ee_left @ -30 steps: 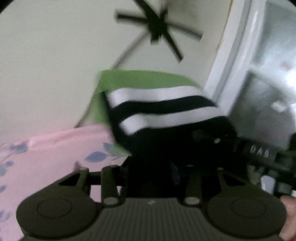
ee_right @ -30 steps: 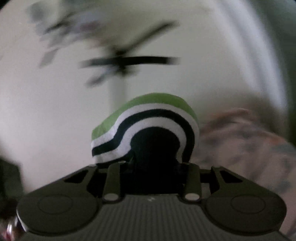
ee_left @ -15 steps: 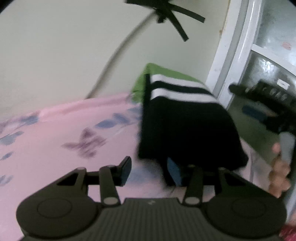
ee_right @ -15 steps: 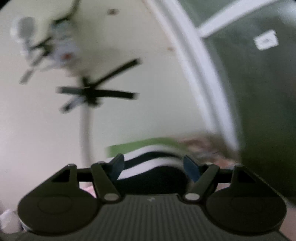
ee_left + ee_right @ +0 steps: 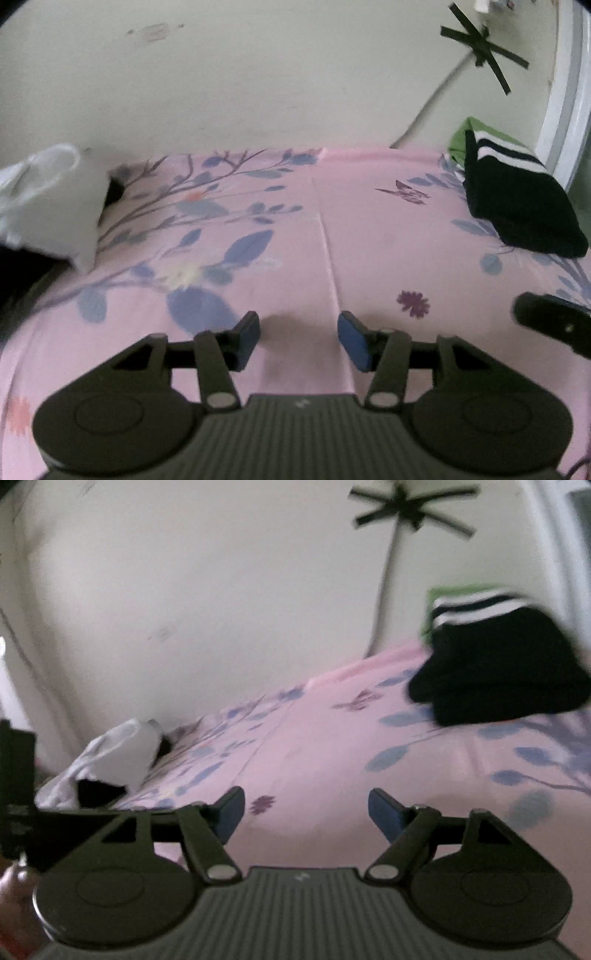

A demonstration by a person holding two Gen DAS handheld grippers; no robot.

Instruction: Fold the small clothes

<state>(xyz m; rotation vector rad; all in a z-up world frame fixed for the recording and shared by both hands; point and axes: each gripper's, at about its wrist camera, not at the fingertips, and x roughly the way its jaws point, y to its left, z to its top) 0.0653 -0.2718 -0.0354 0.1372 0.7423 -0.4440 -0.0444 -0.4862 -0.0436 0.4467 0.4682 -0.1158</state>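
Left wrist view: the left gripper (image 5: pixel 298 339) hangs over the pink floral sheet (image 5: pixel 325 236) with its jaws parted and nothing between them; they have just been opening. The folded garment (image 5: pixel 517 199) lies at the sheet's far right corner, near the wall (image 5: pixel 258 81) and beside a white frame (image 5: pixel 561 110). It is well apart from the gripper. Its long axis runs from the far edge toward the camera, slanting right: the green and white-striped end points at the wall, the plain black end points this way. A white cloth (image 5: pixel 48 199) lies at the far left of the sheet. Black tape (image 5: pixel 484 44) crosses on the wall above a thin cable (image 5: pixel 428 110). The dark tip of the other tool shows at the right edge. No writing can be read.

Right wrist view: the right gripper (image 5: pixel 306 812) stands wide apart and empty, its jaws having just been opening. The garment (image 5: pixel 498 672) sits far right on the sheet (image 5: pixel 332 746), blurred, striped end toward the wall (image 5: pixel 184 590), black end nearer. The white cloth (image 5: pixel 118 753) lies at the left. No label is legible.
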